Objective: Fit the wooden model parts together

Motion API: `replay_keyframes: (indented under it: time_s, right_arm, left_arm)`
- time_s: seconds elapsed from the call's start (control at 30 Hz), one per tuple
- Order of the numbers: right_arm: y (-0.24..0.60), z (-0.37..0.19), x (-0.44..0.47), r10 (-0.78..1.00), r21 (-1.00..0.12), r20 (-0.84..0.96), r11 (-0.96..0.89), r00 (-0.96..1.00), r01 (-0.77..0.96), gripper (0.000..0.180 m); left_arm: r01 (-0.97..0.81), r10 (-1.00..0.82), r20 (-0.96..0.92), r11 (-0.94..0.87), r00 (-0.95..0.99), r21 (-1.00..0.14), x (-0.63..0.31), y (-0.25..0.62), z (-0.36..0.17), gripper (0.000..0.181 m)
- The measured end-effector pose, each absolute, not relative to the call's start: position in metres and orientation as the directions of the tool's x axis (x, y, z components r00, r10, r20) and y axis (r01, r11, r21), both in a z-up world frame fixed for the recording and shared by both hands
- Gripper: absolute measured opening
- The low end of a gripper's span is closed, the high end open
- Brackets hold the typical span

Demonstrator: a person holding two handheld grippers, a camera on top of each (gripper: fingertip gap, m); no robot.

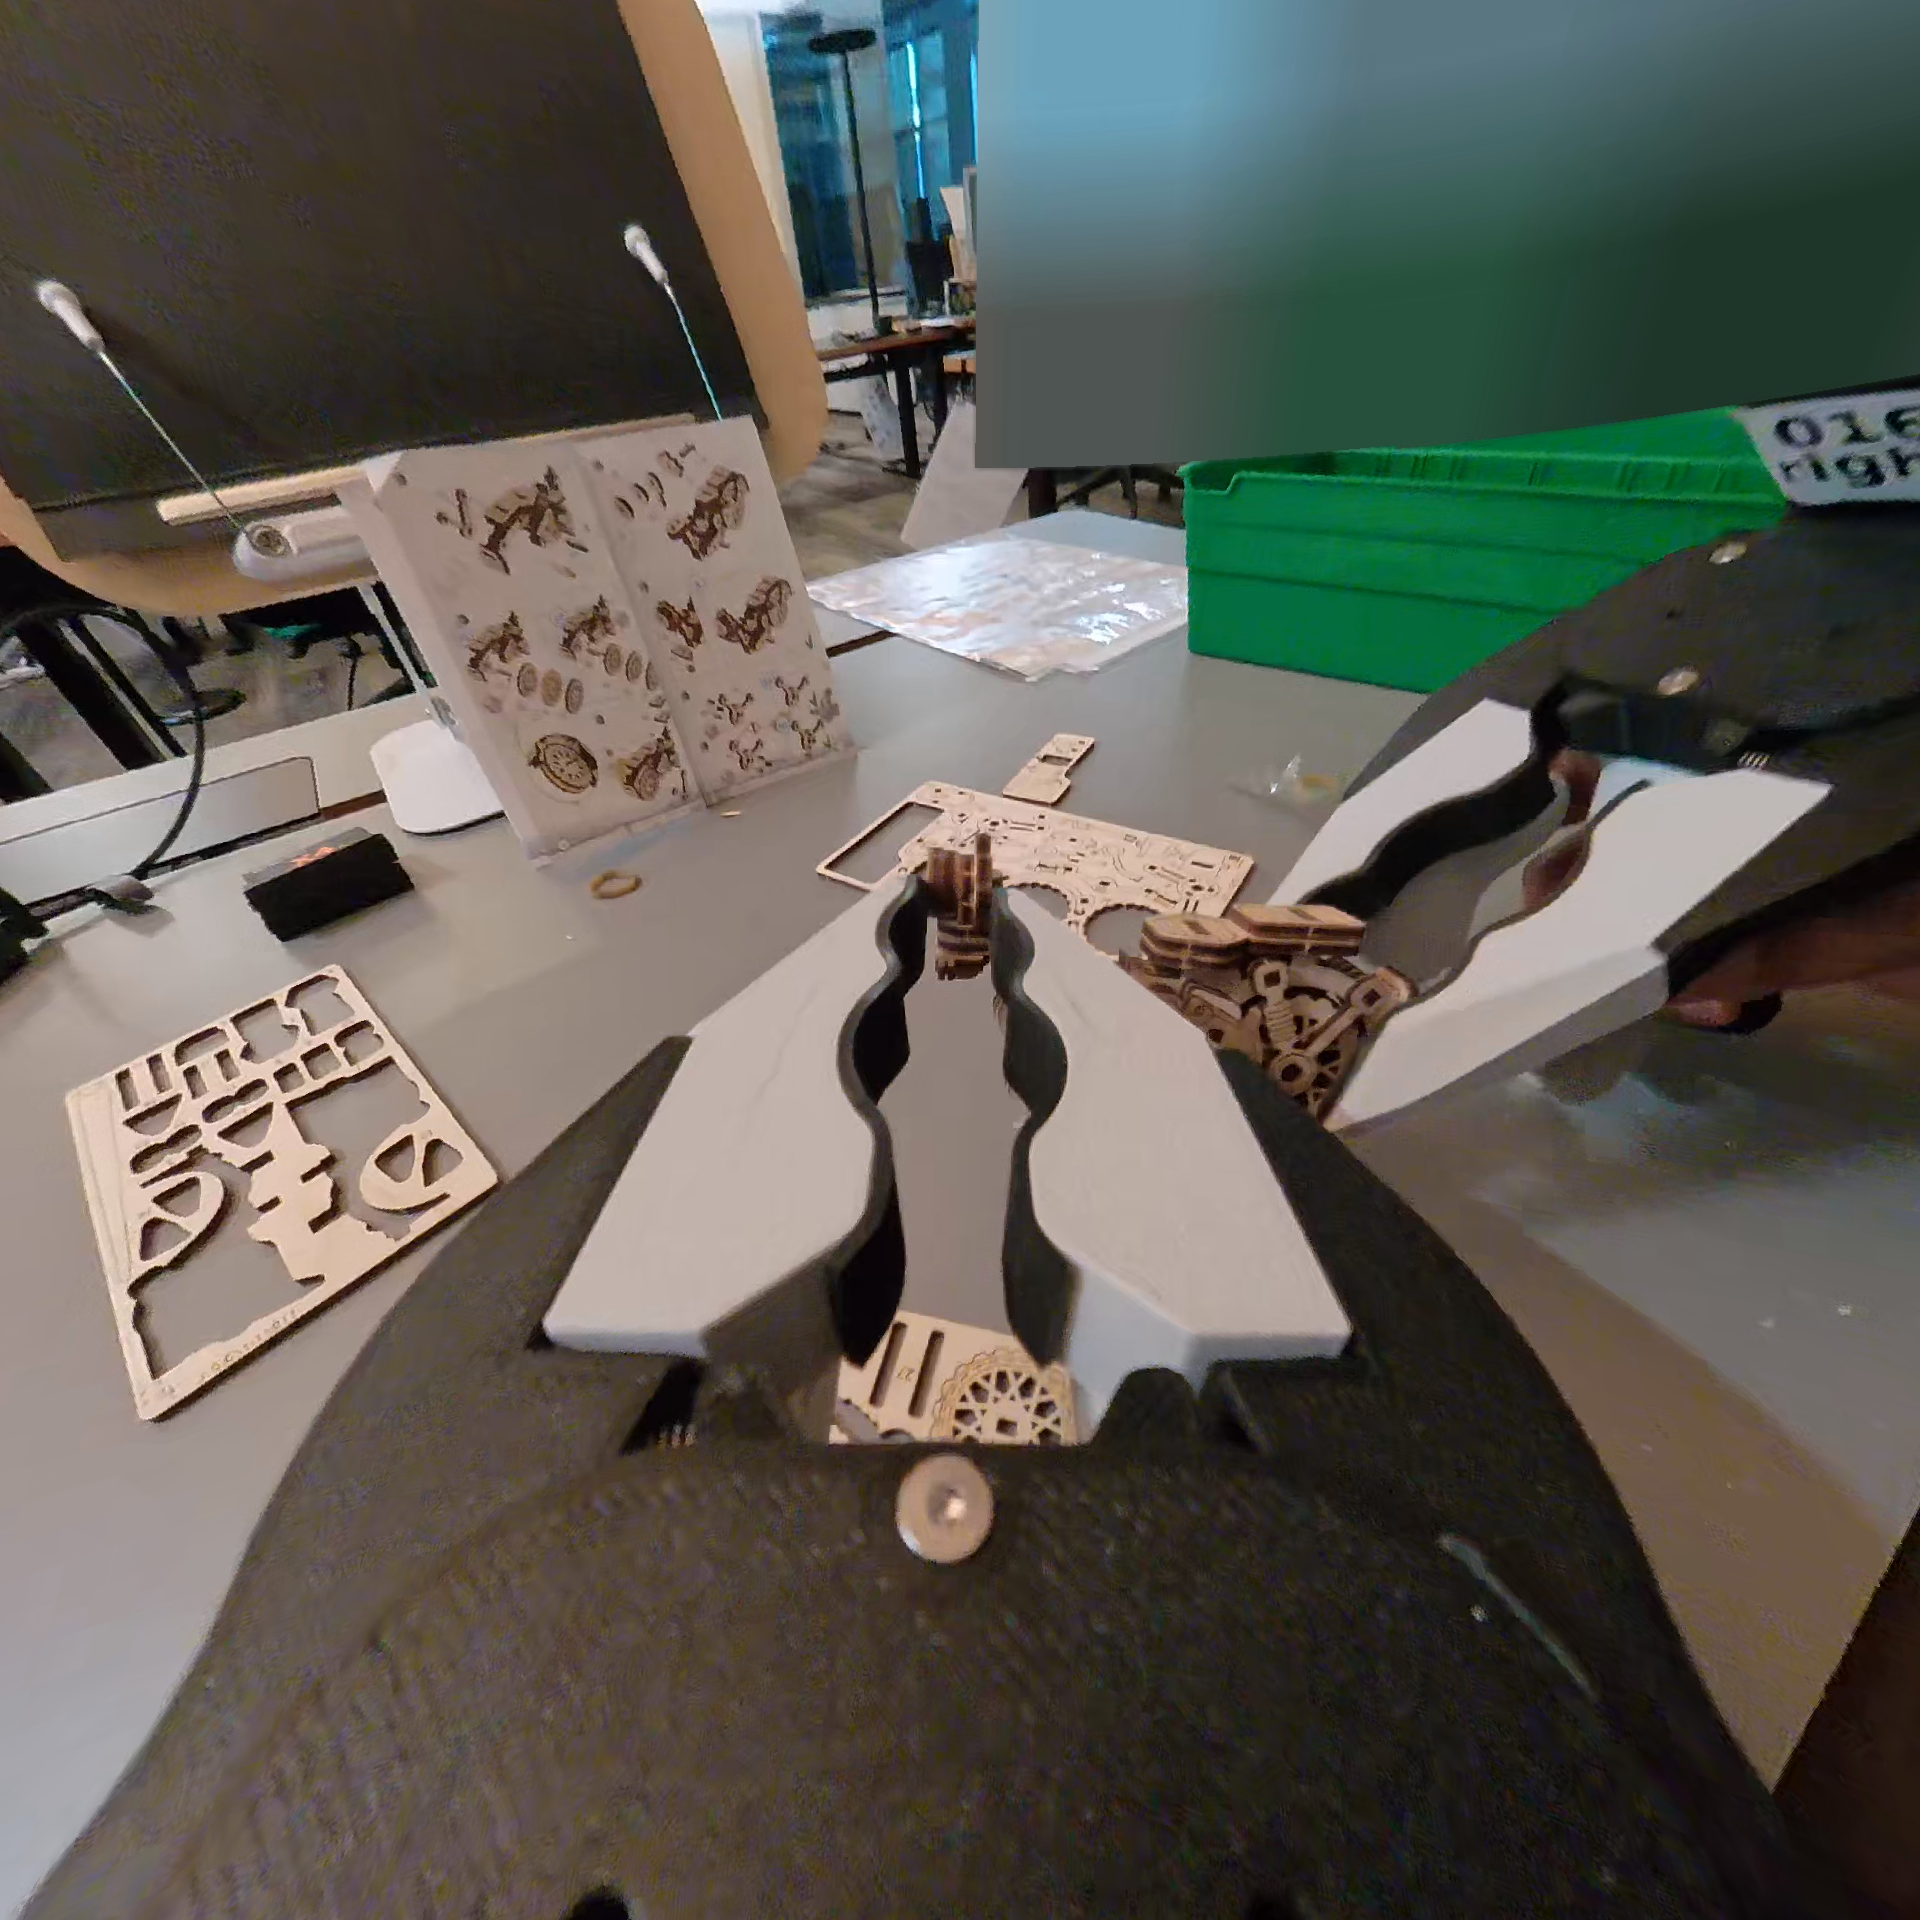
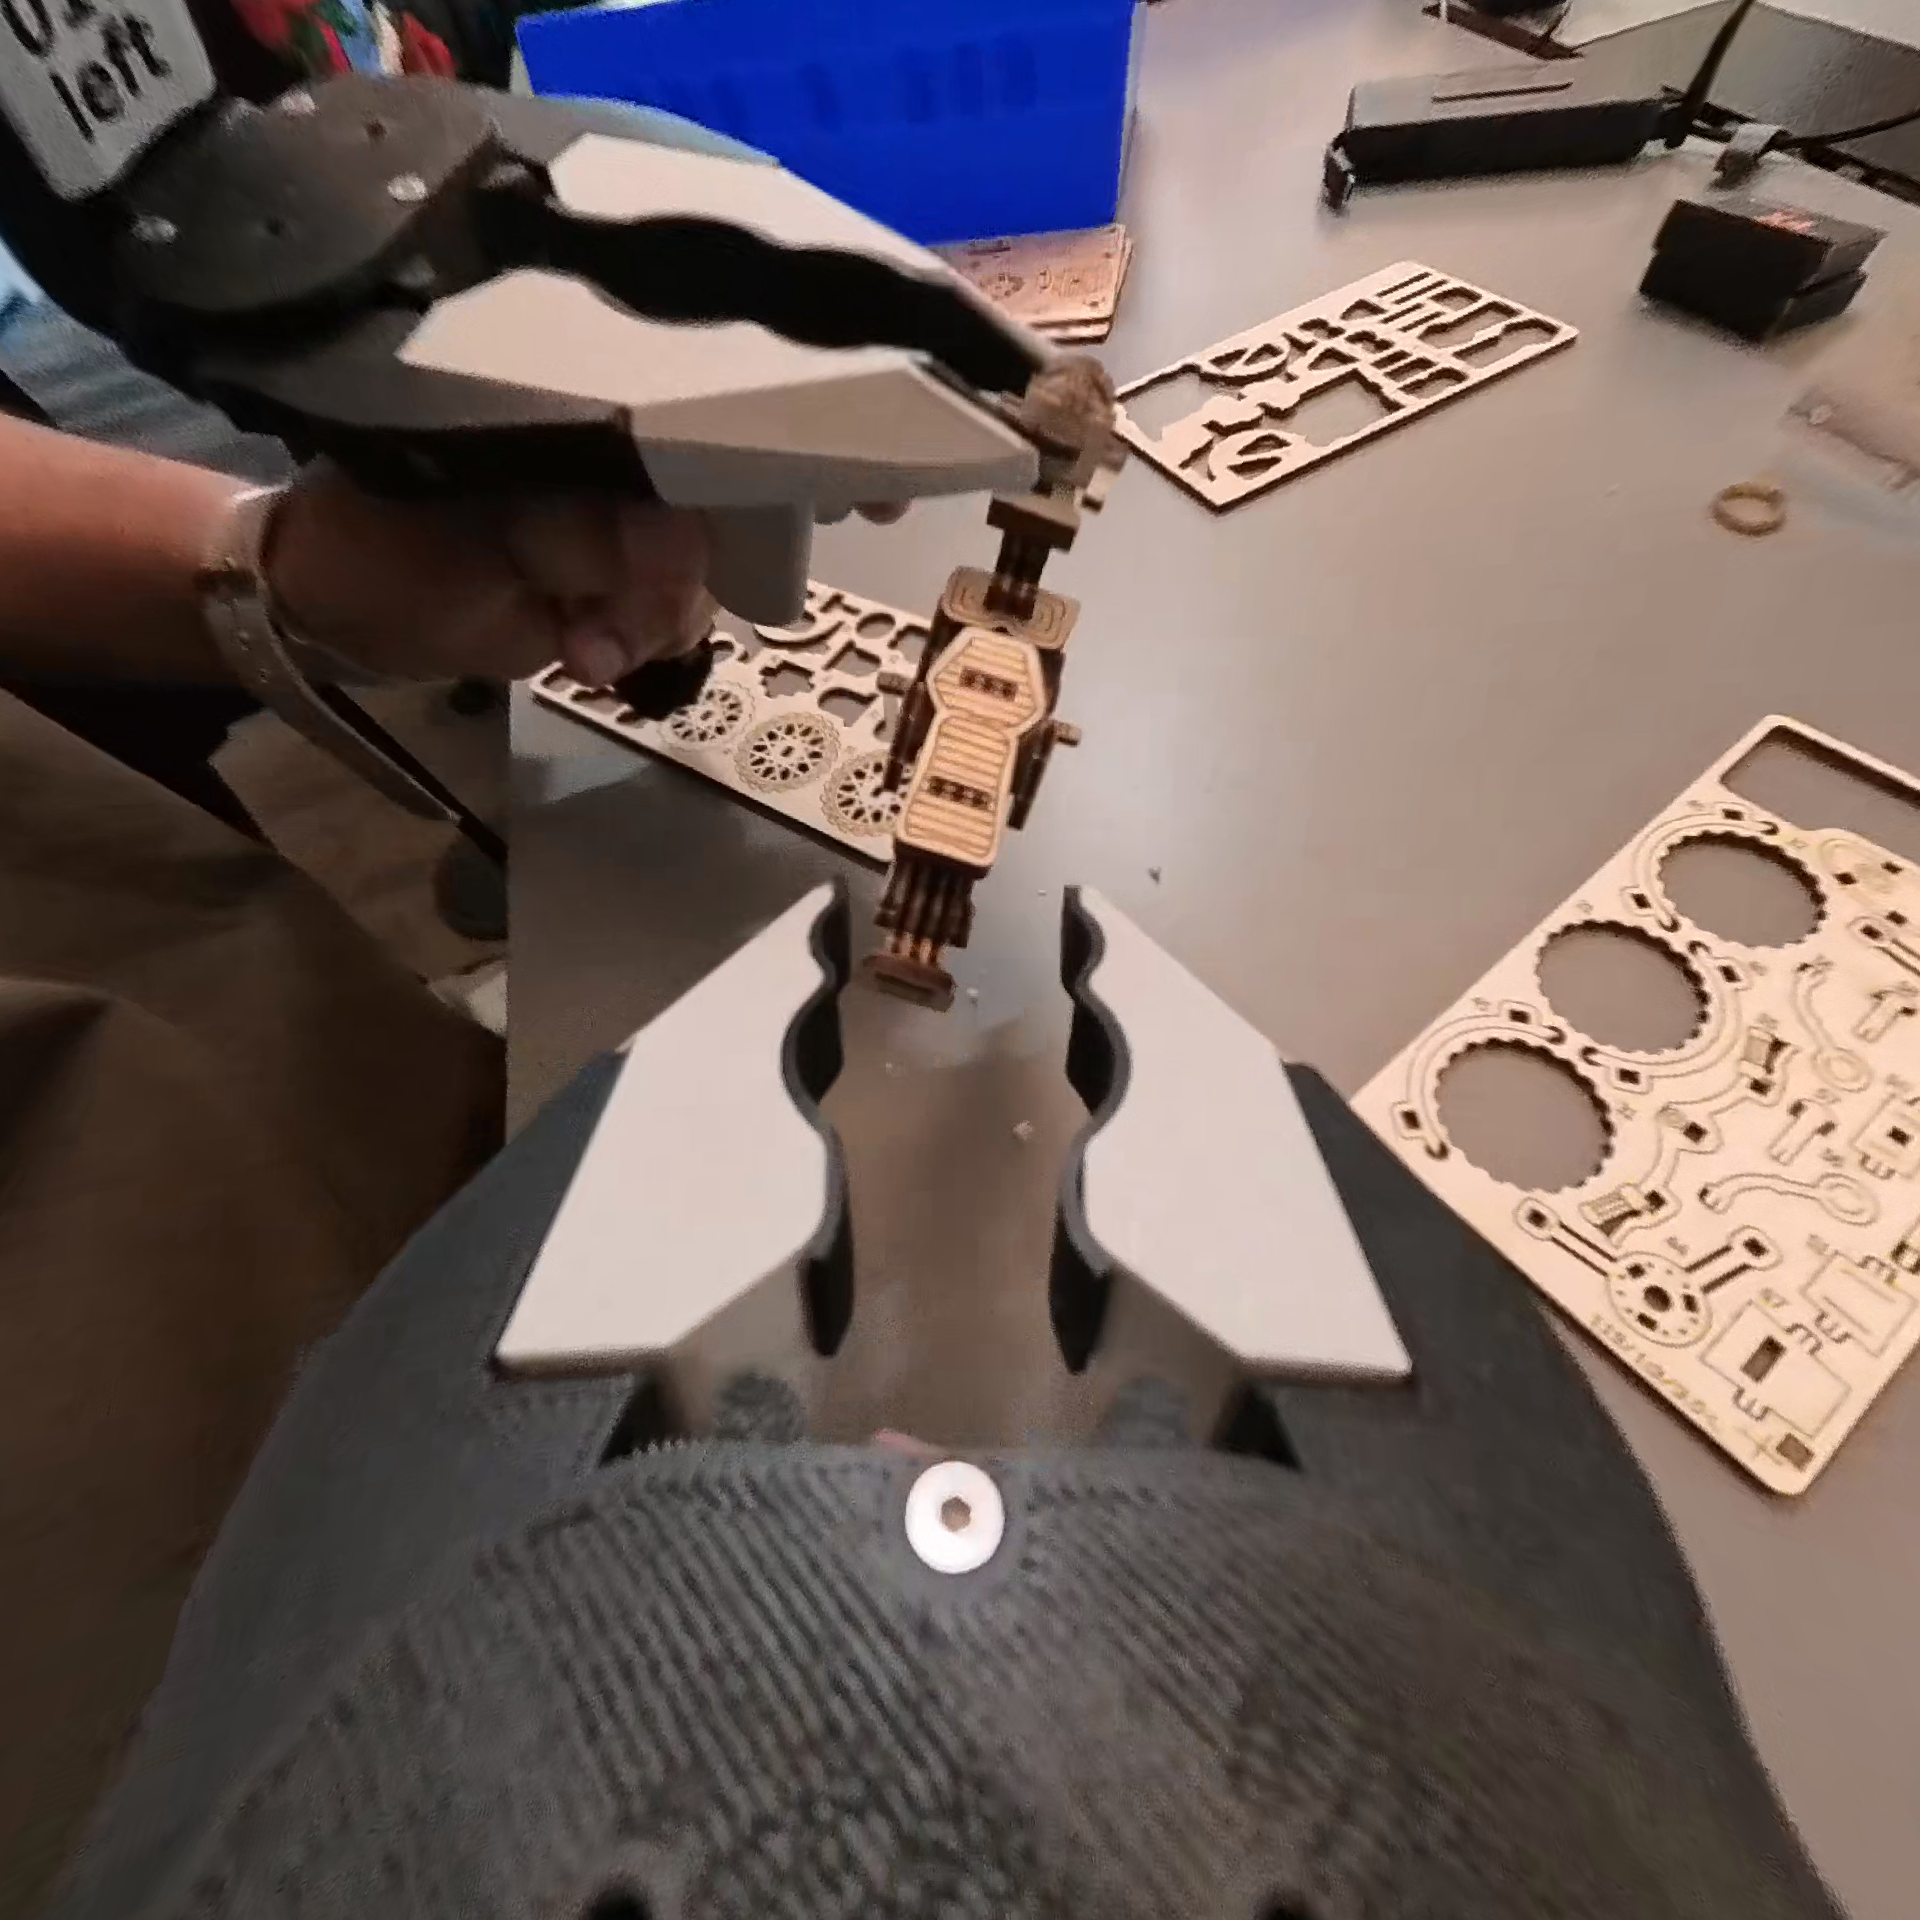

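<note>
While the left gripper (image 2: pixel 1049 416) pinches the top end of the half-built, slatted light-wood model (image 2: pixel 971 758) above the grey table (image 2: pixel 1351 665), the right gripper (image 2: pixel 951 940) hangs spread and empty just below it; uncut wooden part sheets (image 2: pixel 1683 1091) suggest much assembly remains

Bare desk (image 2: pixel 1299 727) ahead of my right tool (image 2: pixel 951 940); the wooden model (image 2: pixel 971 748) hangs dead center, parts sheet (image 2: pixel 1662 1091) crowding the right.
</note>
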State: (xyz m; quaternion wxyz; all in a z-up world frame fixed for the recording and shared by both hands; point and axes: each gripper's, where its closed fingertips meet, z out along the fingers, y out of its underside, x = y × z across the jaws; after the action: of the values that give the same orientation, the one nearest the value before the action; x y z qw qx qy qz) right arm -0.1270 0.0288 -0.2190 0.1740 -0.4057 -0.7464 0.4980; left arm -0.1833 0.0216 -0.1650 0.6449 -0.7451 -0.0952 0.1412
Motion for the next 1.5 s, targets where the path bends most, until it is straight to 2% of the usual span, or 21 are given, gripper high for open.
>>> replay_keyframes:
  time_s: [0.17, 0.23, 0.4, 0.6, 0.63, 0.7, 0.8, 0.97, 1.2, 1.5]
  right_arm:
    - [0.03, -0.212, -0.128, 0.784, -0.899, -0.131, 0.165, -0.607, 0.407, 0.026]
    - [0.031, -0.209, -0.128, 0.785, -0.906, -0.117, 0.166, -0.608, 0.389, 0.015]
    - [0.038, -0.212, -0.128, 0.794, -0.9, -0.05, 0.228, -0.605, 0.373, 0.014]
    - [0.065, -0.226, -0.122, 0.775, -0.852, -0.001, 0.33, -0.632, 0.406, 0.014]
    - [0.07, -0.231, -0.119, 0.766, -0.838, -0.005, 0.347, -0.643, 0.421, 0.014]
    - [0.078, -0.239, -0.116, 0.755, -0.814, -0.021, 0.367, -0.655, 0.449, 0.014]
    - [0.079, -0.249, -0.111, 0.705, -0.783, -0.021, 0.429, -0.709, 0.45, 0.014]
    - [0.079, -0.267, -0.101, 0.63, -0.721, 0.038, 0.555, -0.776, 0.415, 0.014]
    - [0.077, -0.263, -0.103, 0.625, -0.754, 0.02, 0.522, -0.78, 0.399, 0.016]
    - [0.078, -0.261, -0.104, 0.635, -0.766, 0.0, 0.497, -0.773, 0.409, 0.037]
  left_arm:
    - [-0.053, 0.34, -0.082, -0.094, 0.937, -0.994, -0.179, 0.02, -0.156, 0.009]
    - [-0.056, 0.341, -0.085, -0.091, 0.936, -0.994, -0.177, 0.02, -0.156, 0.009]
    - [-0.06, 0.321, -0.087, -0.094, 0.943, -0.994, -0.173, 0.023, -0.159, 0.01]
    - [0.003, 0.237, -0.037, -0.167, 0.971, -0.986, -0.165, 0.033, -0.179, 0.067]
    - [0.05, 0.196, 0.01, -0.199, 0.98, -0.979, -0.161, 0.036, -0.187, 0.075]
    - [0.163, 0.165, 0.128, -0.222, 0.978, -0.961, -0.16, 0.037, -0.195, 0.078]
    - [0.278, 0.138, 0.252, -0.225, 0.958, -0.934, -0.163, 0.037, -0.2, 0.078]
    - [0.351, 0.119, 0.331, -0.257, 0.936, -0.9, -0.166, 0.036, -0.208, 0.075]
    - [0.395, 0.083, 0.386, -0.236, 0.919, -0.888, -0.165, 0.035, -0.204, 0.072]
    - [0.465, 0.093, 0.456, -0.187, 0.885, -0.865, -0.175, 0.032, -0.199, 0.07]
